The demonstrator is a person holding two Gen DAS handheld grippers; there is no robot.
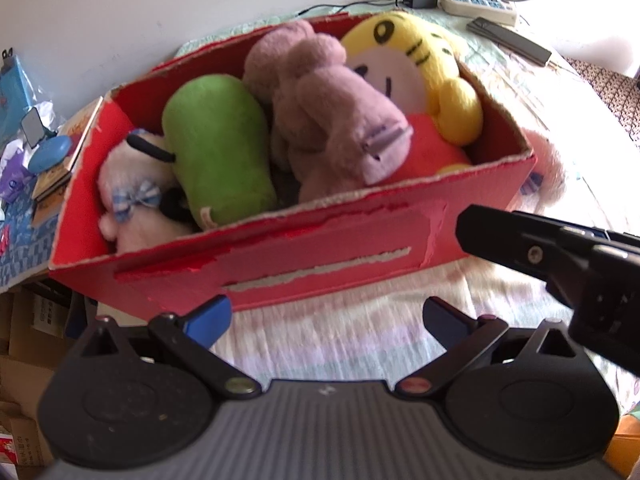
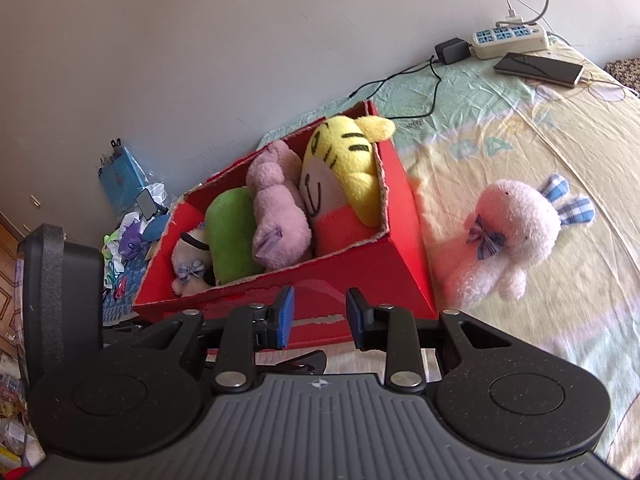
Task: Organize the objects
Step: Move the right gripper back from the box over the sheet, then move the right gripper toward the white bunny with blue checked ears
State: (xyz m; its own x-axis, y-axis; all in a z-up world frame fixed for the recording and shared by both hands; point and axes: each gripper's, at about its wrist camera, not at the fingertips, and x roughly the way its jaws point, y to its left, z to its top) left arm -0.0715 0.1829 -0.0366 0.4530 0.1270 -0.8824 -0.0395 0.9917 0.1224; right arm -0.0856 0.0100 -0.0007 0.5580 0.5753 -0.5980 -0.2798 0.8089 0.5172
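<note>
A red cardboard box point(image 1: 320, 256) point(image 2: 360, 276) stands on the bed and holds a white dog plush with a checked bow point(image 1: 132, 184), a green plush point(image 1: 218, 148), a mauve plush point(image 1: 332, 120) and a yellow tiger plush point(image 1: 416, 52). A pink rabbit plush point(image 2: 516, 232) lies on the sheet just right of the box, partly hidden behind its corner point(image 1: 548, 164). My left gripper point(image 1: 326, 316) is open wide and empty in front of the box's near wall. My right gripper point(image 2: 320, 308) hovers by the same wall, its jaws narrowly apart with nothing between them.
A power strip point(image 2: 512, 38), a charger point(image 2: 452, 51) with its cable and a phone point(image 2: 540, 68) lie at the far end of the bed by the wall. Left of the box a low surface carries clutter point(image 1: 36, 148). Patterned sheet spreads right of the rabbit.
</note>
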